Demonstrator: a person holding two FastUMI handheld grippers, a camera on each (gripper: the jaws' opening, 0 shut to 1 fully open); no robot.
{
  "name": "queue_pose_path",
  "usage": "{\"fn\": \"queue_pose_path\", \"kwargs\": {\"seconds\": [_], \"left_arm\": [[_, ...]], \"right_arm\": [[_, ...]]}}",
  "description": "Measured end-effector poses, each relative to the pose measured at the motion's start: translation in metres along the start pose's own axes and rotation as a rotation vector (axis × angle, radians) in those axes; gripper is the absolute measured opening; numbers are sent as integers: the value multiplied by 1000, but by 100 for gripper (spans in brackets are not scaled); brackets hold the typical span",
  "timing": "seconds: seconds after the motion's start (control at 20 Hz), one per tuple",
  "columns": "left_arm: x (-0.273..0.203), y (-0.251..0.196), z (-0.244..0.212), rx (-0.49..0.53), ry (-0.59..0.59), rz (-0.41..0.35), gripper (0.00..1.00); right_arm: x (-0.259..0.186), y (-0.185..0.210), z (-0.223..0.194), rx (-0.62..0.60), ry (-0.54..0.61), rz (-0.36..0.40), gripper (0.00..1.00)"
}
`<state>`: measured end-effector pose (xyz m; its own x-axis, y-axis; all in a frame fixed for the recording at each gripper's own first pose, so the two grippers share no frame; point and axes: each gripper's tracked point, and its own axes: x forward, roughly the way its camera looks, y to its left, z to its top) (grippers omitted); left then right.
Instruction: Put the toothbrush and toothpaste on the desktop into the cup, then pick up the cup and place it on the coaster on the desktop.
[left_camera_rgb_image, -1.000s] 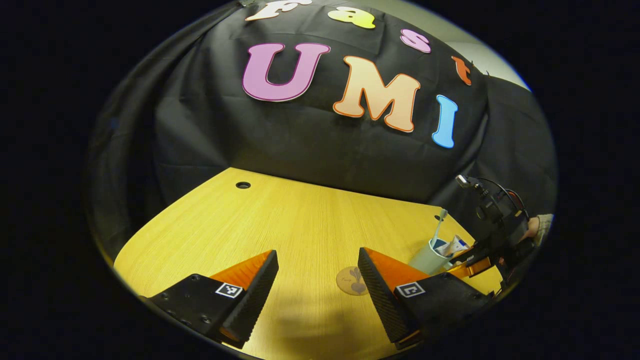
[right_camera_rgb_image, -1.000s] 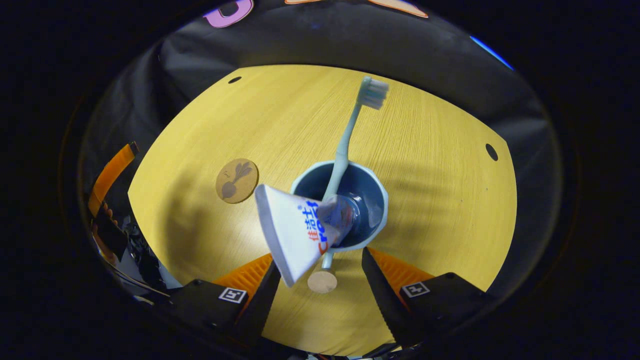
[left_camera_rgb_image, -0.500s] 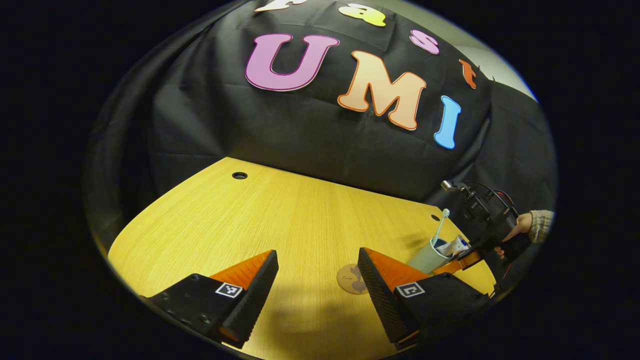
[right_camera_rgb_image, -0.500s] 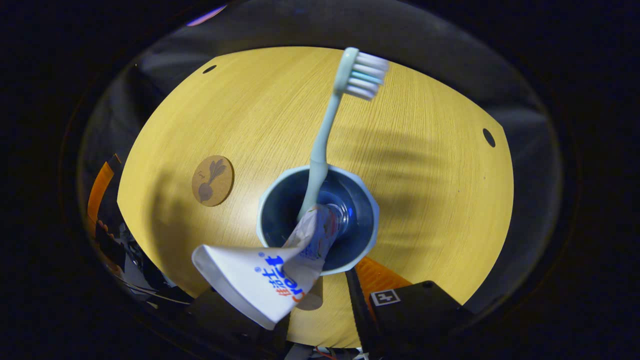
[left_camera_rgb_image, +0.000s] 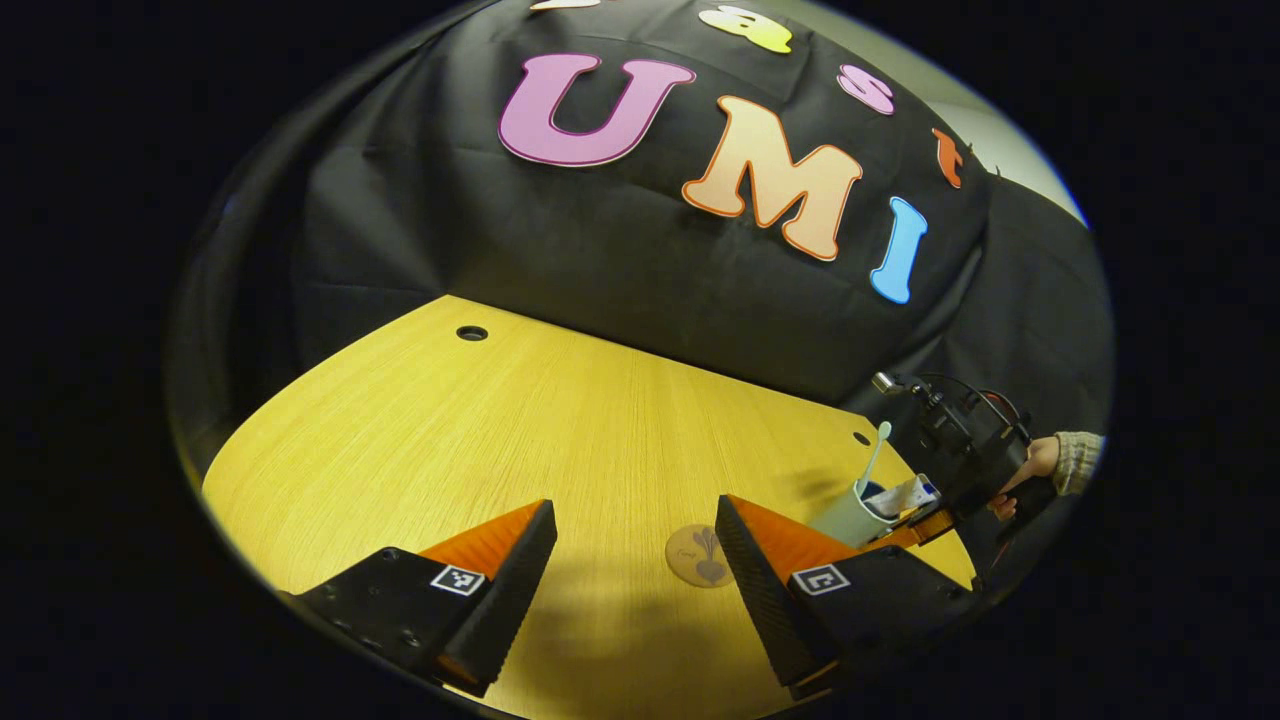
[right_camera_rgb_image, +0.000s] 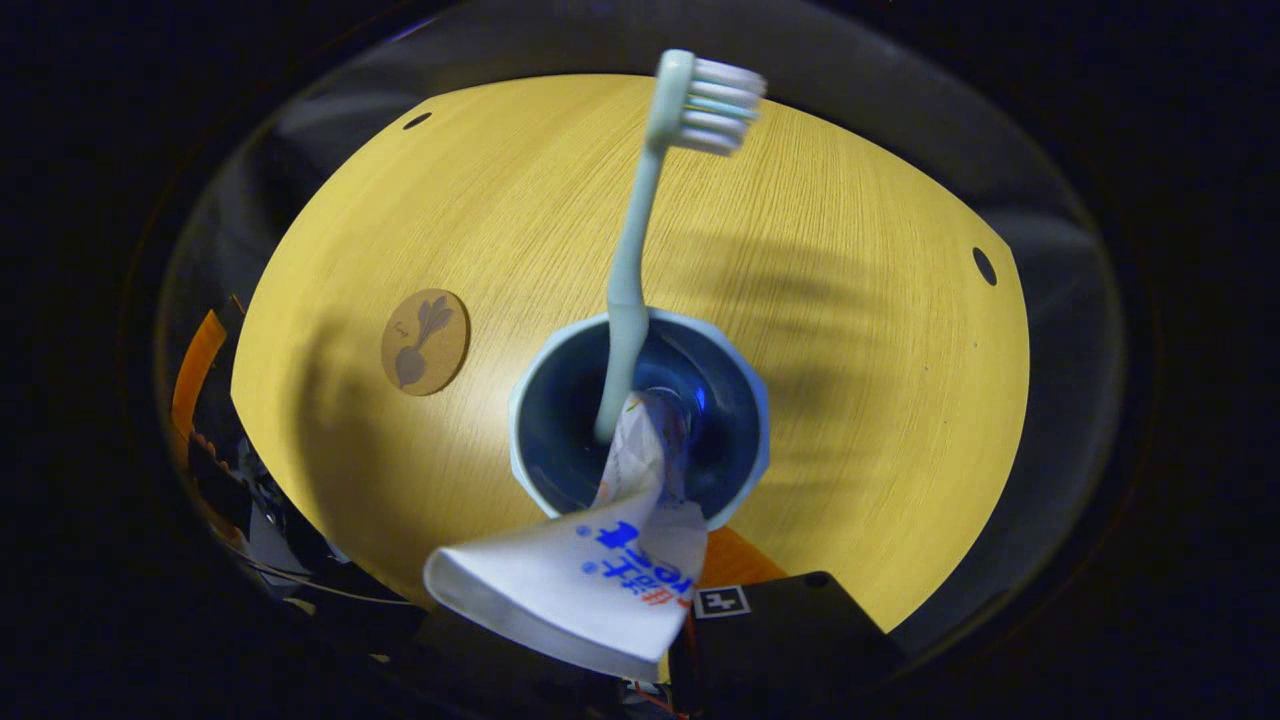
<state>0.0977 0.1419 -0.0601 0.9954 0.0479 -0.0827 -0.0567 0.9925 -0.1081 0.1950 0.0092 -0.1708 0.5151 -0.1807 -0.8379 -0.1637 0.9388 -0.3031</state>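
The cup (right_camera_rgb_image: 640, 420), loaded with toothbrush (right_camera_rgb_image: 640, 230) and toothpaste (right_camera_rgb_image: 600, 580), stands on the desk (left_camera_rgb_image: 560, 420) well right of the coaster (right_camera_rgb_image: 425, 340); your right gripper's (left_camera_rgb_image: 925, 520) grip can't be judged, so it may tip when lifted.

knit sleeve cuff (left_camera_rgb_image: 1080, 460); black cables (left_camera_rgb_image: 975, 385).

Yellow wood-grain desktop (left_camera_rgb_image: 560, 420) with round holes (left_camera_rgb_image: 471, 333); black cloth wall (left_camera_rgb_image: 600, 270) behind; shadows across wood.
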Motion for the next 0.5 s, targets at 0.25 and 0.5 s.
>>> {"fn": "queue_pose_path", "kwargs": {"seconds": [0.25,0.5], "left_arm": [[-8,8,-2,0,9,12,95],[-15,21,-7,-22,29,18,95]], "right_arm": [[-4,25,3,-71,-32,32,24],[-18,78,18,-137,-57,92,23]]}}
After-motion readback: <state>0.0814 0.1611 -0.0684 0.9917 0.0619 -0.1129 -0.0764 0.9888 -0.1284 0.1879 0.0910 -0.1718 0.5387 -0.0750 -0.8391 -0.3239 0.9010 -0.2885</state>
